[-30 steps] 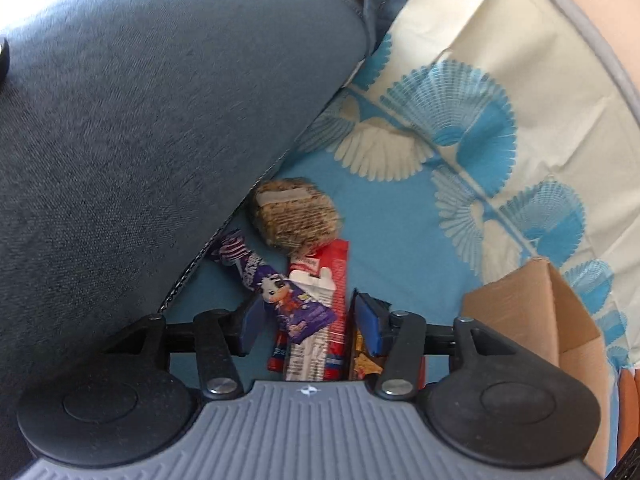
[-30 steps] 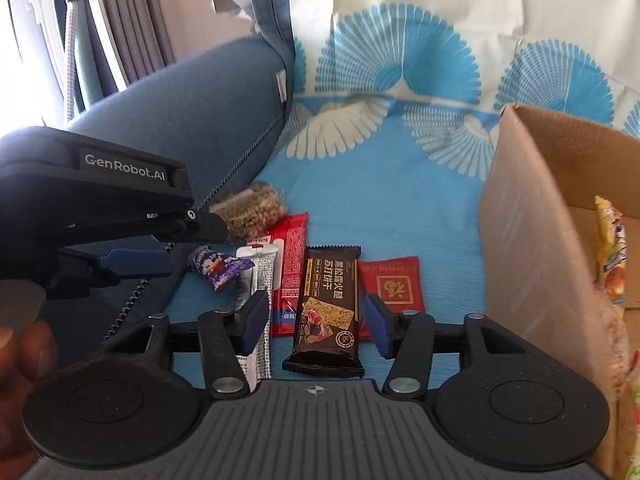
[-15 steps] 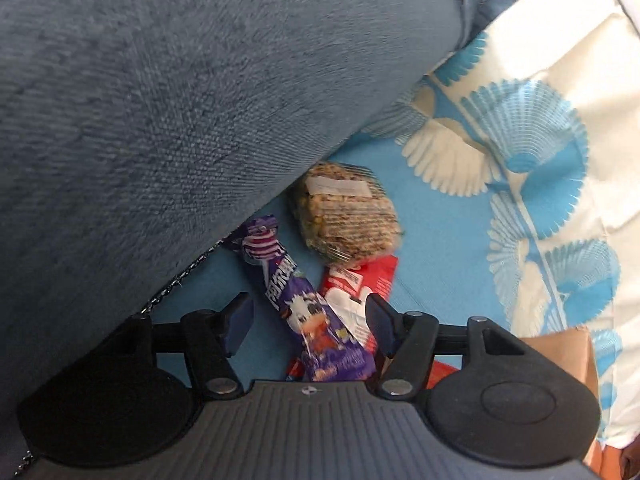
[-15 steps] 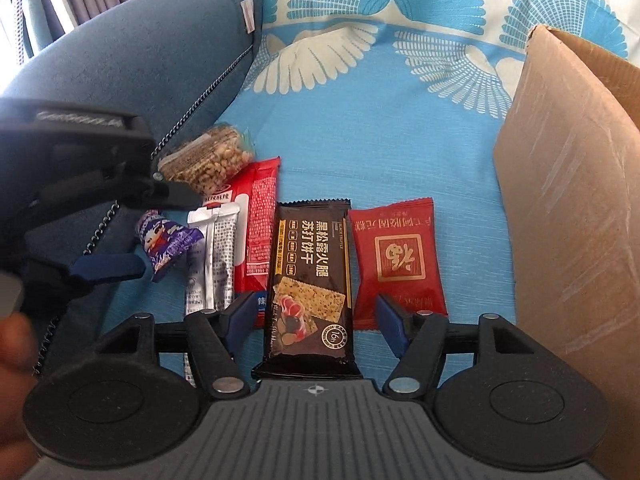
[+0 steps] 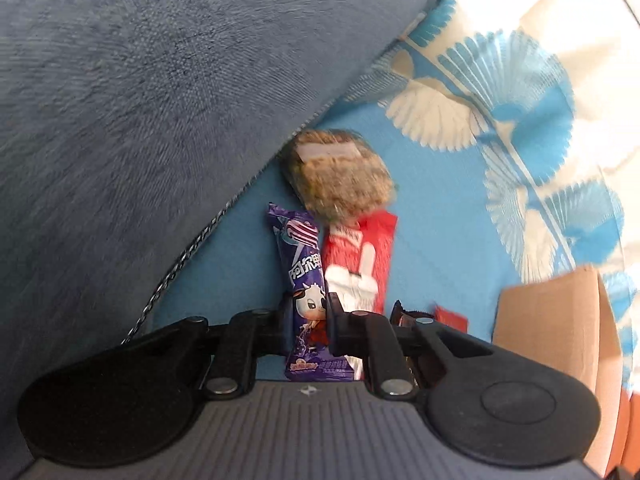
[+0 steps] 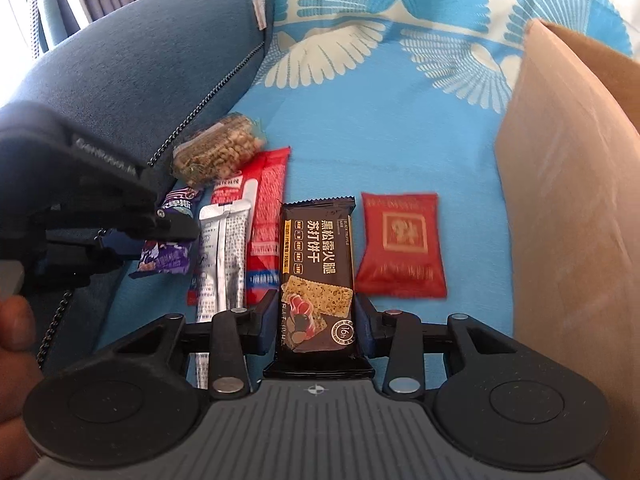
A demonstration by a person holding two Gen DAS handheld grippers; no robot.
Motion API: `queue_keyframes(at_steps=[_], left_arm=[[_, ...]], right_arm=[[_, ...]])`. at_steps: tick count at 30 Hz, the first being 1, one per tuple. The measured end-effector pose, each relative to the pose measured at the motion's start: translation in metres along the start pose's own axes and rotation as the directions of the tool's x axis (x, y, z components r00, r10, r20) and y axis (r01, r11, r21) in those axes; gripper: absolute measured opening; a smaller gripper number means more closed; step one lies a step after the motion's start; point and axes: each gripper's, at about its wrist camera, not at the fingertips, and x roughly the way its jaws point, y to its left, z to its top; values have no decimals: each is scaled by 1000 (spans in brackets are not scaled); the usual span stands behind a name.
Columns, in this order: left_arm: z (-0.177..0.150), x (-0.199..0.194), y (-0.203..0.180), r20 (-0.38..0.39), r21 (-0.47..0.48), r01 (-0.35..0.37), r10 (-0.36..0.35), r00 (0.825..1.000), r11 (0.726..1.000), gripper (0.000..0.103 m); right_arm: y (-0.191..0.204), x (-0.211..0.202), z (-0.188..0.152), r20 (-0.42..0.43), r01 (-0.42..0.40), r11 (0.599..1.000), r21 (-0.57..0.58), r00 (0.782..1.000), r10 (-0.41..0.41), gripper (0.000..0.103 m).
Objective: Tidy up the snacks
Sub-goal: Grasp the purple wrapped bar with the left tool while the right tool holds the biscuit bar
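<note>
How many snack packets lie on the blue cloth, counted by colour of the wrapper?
Red: 2, the long red packet and the square red packet
Purple: 1, purple candy
Black: 1, black cracker bar
Silver: 1, silver sachet
Clear: 1, clear nut bag
Total: 6

I count six snack packets on the cloth: one purple candy wrapper (image 6: 166,258); one clear bag of nuts (image 6: 218,152); one silver sachet (image 6: 222,258); one long red packet (image 6: 268,216); one dark brown cracker bar (image 6: 318,276); one square red pouch (image 6: 400,246); beside them I see one cardboard box (image 6: 568,216); two grippers.
</note>
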Motion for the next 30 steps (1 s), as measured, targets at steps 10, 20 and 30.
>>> queue_keyframes(at_steps=[10,20,30], left_arm=[[-20,-47,2,50,116,118,-124,991,986,17],[-36,-51,-4,-118,212,215,-194,974,953,17],[-44,-28,-9,-170,250,145,-104,980,957,33]], right_arm=[[-2,-42,-32,-4,-24,1000,-11,1000,24,41],[5,-62,-52,-79,-65,988,-141,995,54,41],[10,-51,-56,-129,-58,980,-190,991,34,49]])
